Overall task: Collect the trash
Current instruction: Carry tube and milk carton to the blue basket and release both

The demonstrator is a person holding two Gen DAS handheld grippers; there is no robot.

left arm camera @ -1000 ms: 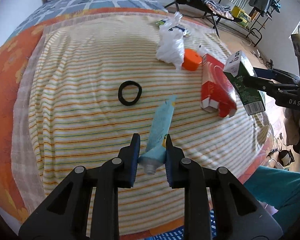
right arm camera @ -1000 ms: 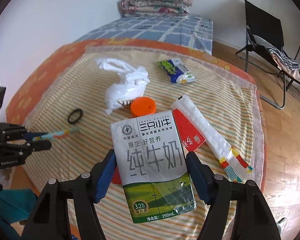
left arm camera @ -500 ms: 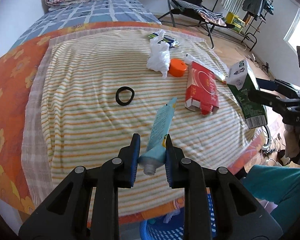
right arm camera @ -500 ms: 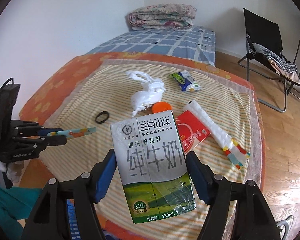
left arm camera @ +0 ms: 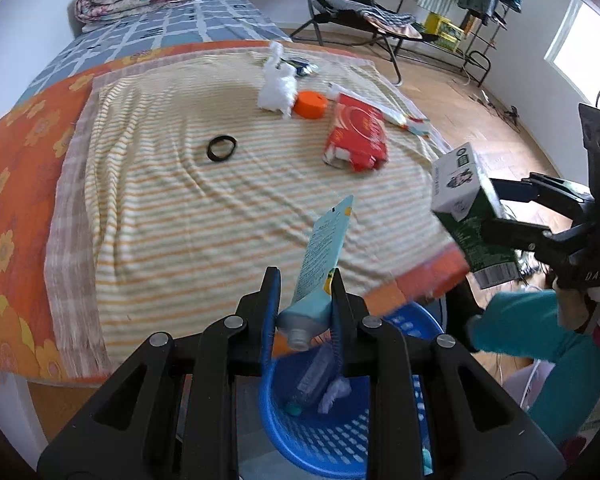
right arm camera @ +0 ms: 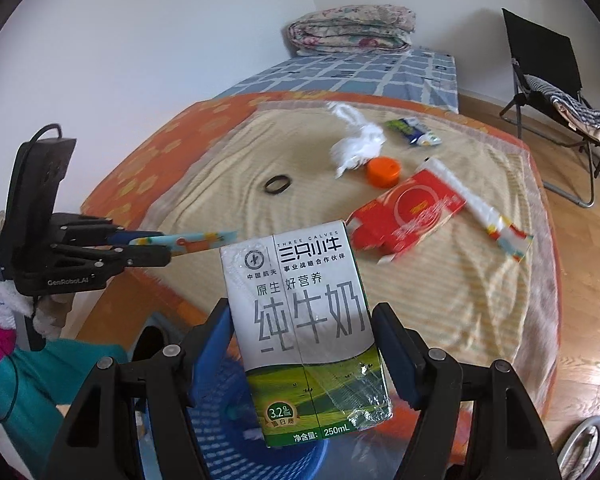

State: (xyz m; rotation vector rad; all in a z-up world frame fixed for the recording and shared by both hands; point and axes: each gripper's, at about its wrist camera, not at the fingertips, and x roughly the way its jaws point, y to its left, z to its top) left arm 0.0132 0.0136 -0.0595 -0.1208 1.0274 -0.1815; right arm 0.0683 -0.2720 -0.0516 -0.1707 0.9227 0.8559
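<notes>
My left gripper (left arm camera: 305,304) is shut on a light blue tube (left arm camera: 322,256) and holds it above a blue basket (left arm camera: 324,444) at the bed's near edge. My right gripper (right arm camera: 302,340) is shut on a white and green milk carton (right arm camera: 304,320), also over the basket (right arm camera: 216,404). The carton shows in the left wrist view (left arm camera: 466,216) at the right, and the tube in the right wrist view (right arm camera: 188,239) at the left. The basket holds some trash.
On the striped blanket (left arm camera: 180,184) lie a black ring (left arm camera: 221,148), a white plastic bag (left arm camera: 278,84), an orange lid (left arm camera: 310,105), a red box (left arm camera: 358,132), a long wrapper (right arm camera: 480,208) and a green packet (right arm camera: 414,133). A folding chair (right arm camera: 552,92) stands beyond the bed.
Both grippers have pulled back from over the bed to its near edge with their items. The blue basket has come into view below them.
</notes>
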